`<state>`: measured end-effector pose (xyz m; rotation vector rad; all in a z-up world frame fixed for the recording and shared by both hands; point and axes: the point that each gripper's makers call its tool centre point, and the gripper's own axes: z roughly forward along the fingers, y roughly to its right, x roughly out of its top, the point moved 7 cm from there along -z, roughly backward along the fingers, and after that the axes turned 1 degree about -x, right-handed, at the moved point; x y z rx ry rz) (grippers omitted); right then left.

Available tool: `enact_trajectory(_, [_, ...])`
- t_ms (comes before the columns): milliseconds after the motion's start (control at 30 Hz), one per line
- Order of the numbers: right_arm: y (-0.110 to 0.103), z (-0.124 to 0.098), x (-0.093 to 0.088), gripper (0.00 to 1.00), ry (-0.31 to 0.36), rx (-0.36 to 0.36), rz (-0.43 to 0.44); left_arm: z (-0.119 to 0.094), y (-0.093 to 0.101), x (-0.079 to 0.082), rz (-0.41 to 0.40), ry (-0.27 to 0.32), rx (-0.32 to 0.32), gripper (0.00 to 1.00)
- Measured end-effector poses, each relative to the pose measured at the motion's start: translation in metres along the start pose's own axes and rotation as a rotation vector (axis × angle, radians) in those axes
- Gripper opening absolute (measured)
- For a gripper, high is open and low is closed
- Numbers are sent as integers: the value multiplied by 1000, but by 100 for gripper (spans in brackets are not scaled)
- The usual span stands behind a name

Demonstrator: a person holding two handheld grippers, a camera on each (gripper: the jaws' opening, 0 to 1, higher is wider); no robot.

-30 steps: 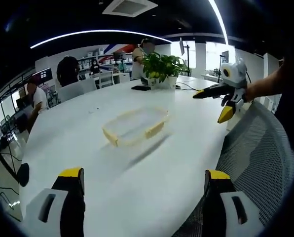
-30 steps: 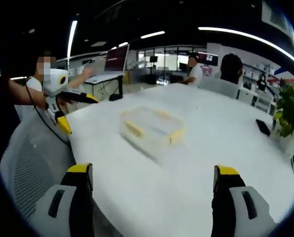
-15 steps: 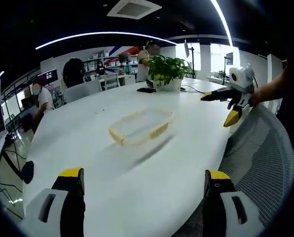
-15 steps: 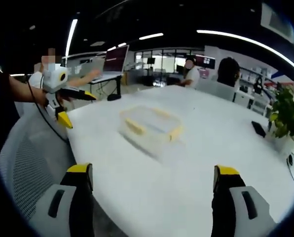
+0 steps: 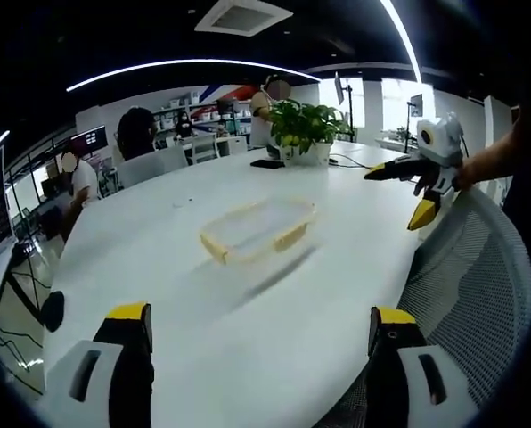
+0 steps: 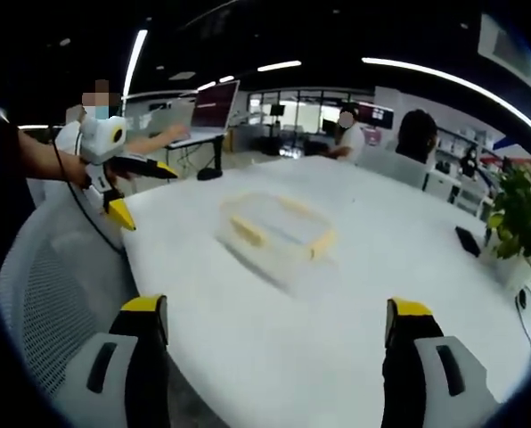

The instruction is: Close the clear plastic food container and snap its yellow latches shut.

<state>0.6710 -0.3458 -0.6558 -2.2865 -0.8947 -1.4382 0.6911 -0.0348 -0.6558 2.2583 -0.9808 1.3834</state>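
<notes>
The clear plastic food container (image 5: 258, 231) sits on the white table (image 5: 248, 312), out toward the middle of the tabletop and well ahead of both tools — neither touches it. In the left gripper view the left gripper (image 5: 260, 357) has its two yellow-tipped jaws spread wide with nothing between them, and the container lies beyond and between them, its yellow latches (image 5: 290, 237) showing along the sides. The right gripper (image 5: 417, 183) comes in at the right edge of that view, held above the table's edge beside a grey mesh chair (image 5: 466, 285), jaws parted and empty. In the right gripper view the same holds from the other side: the jaws stand wide apart at the bottom, the container (image 6: 274, 234) lies well ahead of them, and the left gripper (image 6: 127, 192) hangs at the left, over the table's near corner. A potted plant (image 5: 303, 129) and a dark phone (image 5: 267, 163) stand further back — behind the container.
</notes>
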Motion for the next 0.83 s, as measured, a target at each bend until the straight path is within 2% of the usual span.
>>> enact_trajectory(833, [-1, -1, -3, 99, -10, 8, -7, 0, 2, 0, -17, 0, 5, 99])
